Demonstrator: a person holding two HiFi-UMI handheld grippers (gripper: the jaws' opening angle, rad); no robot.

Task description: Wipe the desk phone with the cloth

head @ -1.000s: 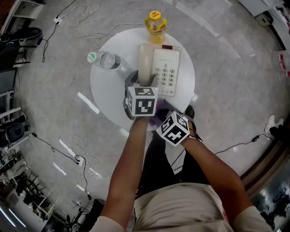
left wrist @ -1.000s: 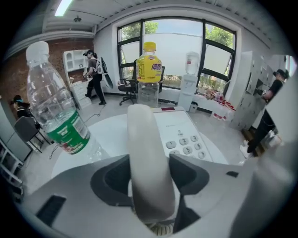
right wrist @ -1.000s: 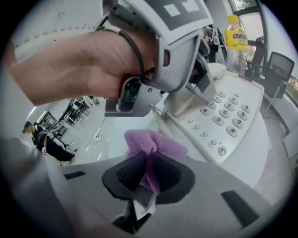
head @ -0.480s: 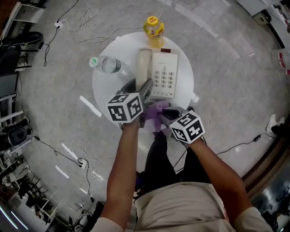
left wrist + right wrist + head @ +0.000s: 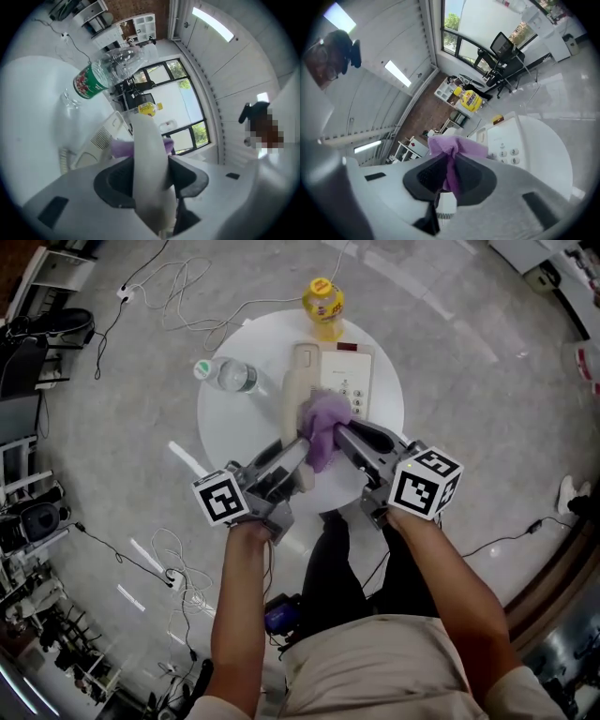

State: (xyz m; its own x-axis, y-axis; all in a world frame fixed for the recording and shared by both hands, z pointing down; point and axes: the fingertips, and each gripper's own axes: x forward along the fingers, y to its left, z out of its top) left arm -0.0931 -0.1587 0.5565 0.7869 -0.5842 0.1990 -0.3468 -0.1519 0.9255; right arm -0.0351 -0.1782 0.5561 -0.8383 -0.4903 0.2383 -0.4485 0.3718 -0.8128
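Altogether — one desk phone (image 5: pixel 352 382), one cloth (image 5: pixel 324 418), two bottles (image 5: pixel 229 374), possibly both plastic.

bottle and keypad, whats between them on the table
The handset, which the left gripper grips at its near end, lies between the bottle and keypad, with bare table on the bottle's side. The head view shows it.

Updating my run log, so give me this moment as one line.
left gripper: shut on handset | right gripper: shut on cloth | cloth: over phone keypad, contact unclear
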